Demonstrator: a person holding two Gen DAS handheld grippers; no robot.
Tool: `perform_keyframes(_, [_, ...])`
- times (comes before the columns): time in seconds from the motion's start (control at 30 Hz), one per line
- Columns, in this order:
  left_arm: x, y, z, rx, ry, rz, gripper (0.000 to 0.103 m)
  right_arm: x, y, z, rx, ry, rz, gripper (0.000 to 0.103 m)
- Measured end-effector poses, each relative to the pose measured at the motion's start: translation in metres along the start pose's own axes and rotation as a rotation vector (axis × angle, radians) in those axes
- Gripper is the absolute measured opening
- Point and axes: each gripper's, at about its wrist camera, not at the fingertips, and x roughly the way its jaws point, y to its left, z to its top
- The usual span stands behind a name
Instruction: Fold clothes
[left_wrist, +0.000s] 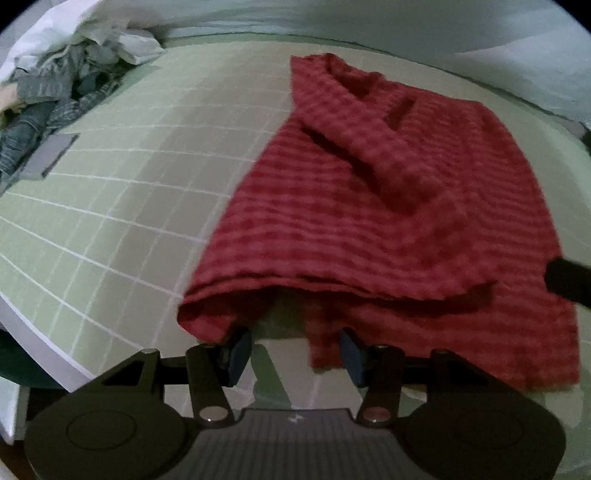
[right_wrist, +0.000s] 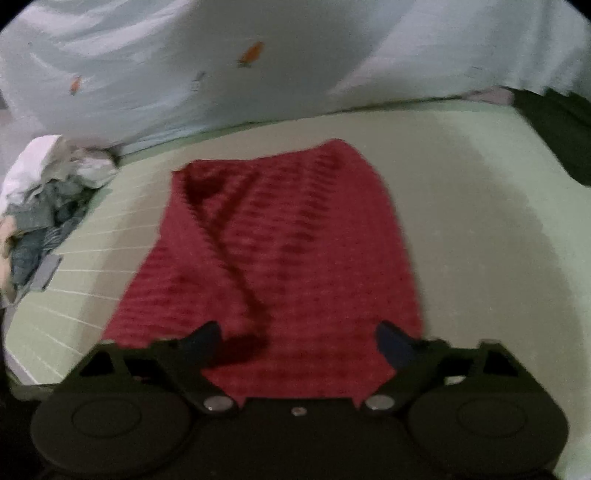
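**Red knit garment spread on the gridded mat, both grippers wide apart**

Over at the far left edge of the desk sits a heap of clothes (left_wrist: 55, 85), grey and white pieces tangled together, with a small grey card (left_wrist: 51, 155) lying just beside it on the pale green cutting mat (left_wrist: 122, 192) ruled with white grid lines. The same heap (right_wrist: 48, 199) appears at the left in the right wrist view.

Moving right, the red garment (left_wrist: 388, 221) lies on the mat, textured in darker stripes, with one sleeve folded across its body. Its near hem is lifted and doubled over, and the left gripper (left_wrist: 295, 350) stands right at that hem with its jaws apart, nothing clamped between them; the left fingertip (left_wrist: 238, 350) touches or nearly touches the cloth's corner.

From the right wrist camera, blurred, the red garment (right_wrist: 273, 266) runs away from the lens, a dark fold crossing it diagonally. The right gripper (right_wrist: 299, 343) hangs over the near end, jaws wide apart, holding nothing. Behind the desk hangs a pale sheet (right_wrist: 295, 66) with small orange marks.
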Motion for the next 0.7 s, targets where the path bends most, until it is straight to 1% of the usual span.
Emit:
perform_keyframes(0.1, [0.001, 0.005, 0.000, -0.025, 0.007, -0.010, 0.054, 0.020, 0.016, 0.004, -0.049, 0.034, 0.024, 0.066])
perform_keyframes(0.17, [0.002, 0.007, -0.001, -0.024, 0.012, -0.005, 0.054, 0.035, 0.024, 0.004, -0.059, 0.072, 0.038, 0.050])
perform_keyframes(0.23, [0.003, 0.008, -0.003, -0.019, 0.011, -0.007, 0.055, 0.047, 0.029, 0.002, -0.056, 0.106, 0.048, 0.045])
perform_keyframes(0.27, [0.003, 0.008, -0.003, -0.016, 0.010, -0.011, 0.056, 0.052, 0.031, 0.001, -0.056, 0.115, 0.049, 0.036])
perform_keyframes(0.3, [0.003, 0.009, -0.003, -0.011, 0.009, -0.015, 0.056, 0.057, 0.031, 0.000, -0.058, 0.124, 0.048, 0.031])
perform_keyframes(0.37, [0.006, 0.011, -0.002, -0.005, 0.017, -0.026, 0.060, 0.061, 0.033, -0.002, -0.072, 0.127, 0.038, 0.002])
perform_keyframes(0.4, [0.007, 0.012, -0.001, 0.001, 0.020, -0.030, 0.061, 0.061, 0.034, -0.002, -0.083, 0.122, 0.033, 0.002])
perform_keyframes(0.5, [0.008, 0.014, 0.000, 0.022, 0.025, -0.039, 0.063, 0.041, 0.033, 0.003, -0.077, 0.069, 0.033, 0.001])
perform_keyframes(0.6, [0.008, 0.015, 0.000, 0.038, 0.026, -0.045, 0.064, 0.009, 0.026, 0.012, -0.035, -0.003, 0.018, 0.001])
perform_keyframes(0.7, [0.008, 0.016, 0.000, 0.045, 0.028, -0.049, 0.066, -0.025, 0.012, 0.012, 0.025, -0.064, -0.037, 0.001])
